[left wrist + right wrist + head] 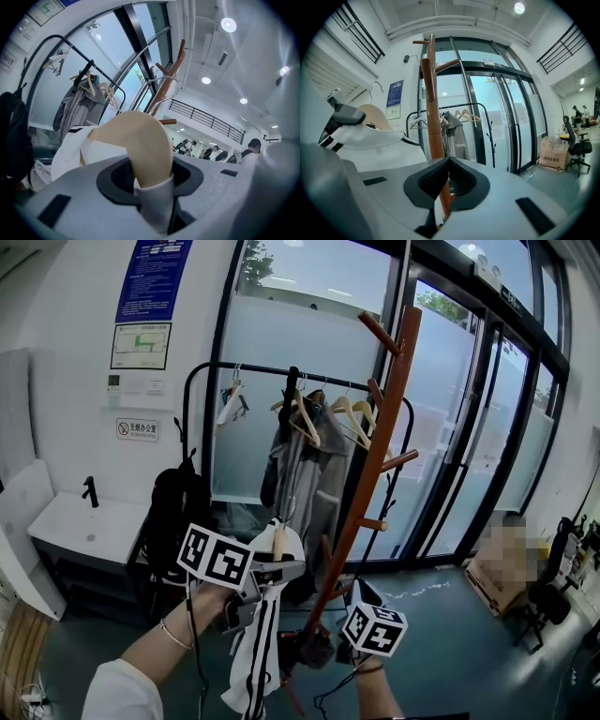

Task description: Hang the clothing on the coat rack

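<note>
A brown wooden coat rack (384,418) with angled pegs stands in the middle of the head view, leaning in the picture. My left gripper (267,568) is shut on a wooden hanger (278,540) just left of the pole. A white garment with black stripes (258,652) hangs down from it. In the left gripper view the jaws (150,183) clamp the beige hanger (140,140) and white cloth (70,154), with the rack (171,75) ahead and above. My right gripper (342,638) is low beside the pole's base. Its jaws (446,161) are shut on nothing, and the pole (433,117) stands just beyond them.
Behind the coat rack a black clothes rail (309,376) carries several hangers and grey garments (305,474). A black backpack (173,521) hangs at its left end, over a white counter (84,531). Glass doors (469,427) fill the right. Cardboard boxes (506,563) and a chair (553,592) stand far right.
</note>
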Tool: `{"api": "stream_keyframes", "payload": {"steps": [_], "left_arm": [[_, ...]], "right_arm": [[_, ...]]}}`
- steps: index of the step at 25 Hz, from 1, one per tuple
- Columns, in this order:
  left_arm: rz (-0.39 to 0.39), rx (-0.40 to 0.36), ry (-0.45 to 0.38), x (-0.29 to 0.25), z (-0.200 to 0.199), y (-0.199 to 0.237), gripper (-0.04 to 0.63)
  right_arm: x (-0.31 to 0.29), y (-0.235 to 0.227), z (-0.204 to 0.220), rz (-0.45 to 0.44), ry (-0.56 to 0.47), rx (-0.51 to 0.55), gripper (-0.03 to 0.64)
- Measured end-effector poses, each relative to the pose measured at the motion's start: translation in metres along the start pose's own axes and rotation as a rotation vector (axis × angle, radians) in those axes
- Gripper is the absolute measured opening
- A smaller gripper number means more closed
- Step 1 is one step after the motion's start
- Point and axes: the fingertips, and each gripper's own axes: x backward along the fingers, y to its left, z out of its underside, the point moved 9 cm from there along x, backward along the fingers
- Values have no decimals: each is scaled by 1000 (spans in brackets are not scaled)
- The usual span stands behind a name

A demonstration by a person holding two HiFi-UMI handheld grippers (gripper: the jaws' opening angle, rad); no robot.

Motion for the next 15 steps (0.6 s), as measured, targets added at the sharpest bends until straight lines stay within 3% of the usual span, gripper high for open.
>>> {"api": "stream_keyframes", "payload": {"steps": [15], "left_arm": [[19, -55, -20, -6, -46, -16, 151]], "right_arm": [[-5, -8, -30, 13, -37, 7, 23]]}}
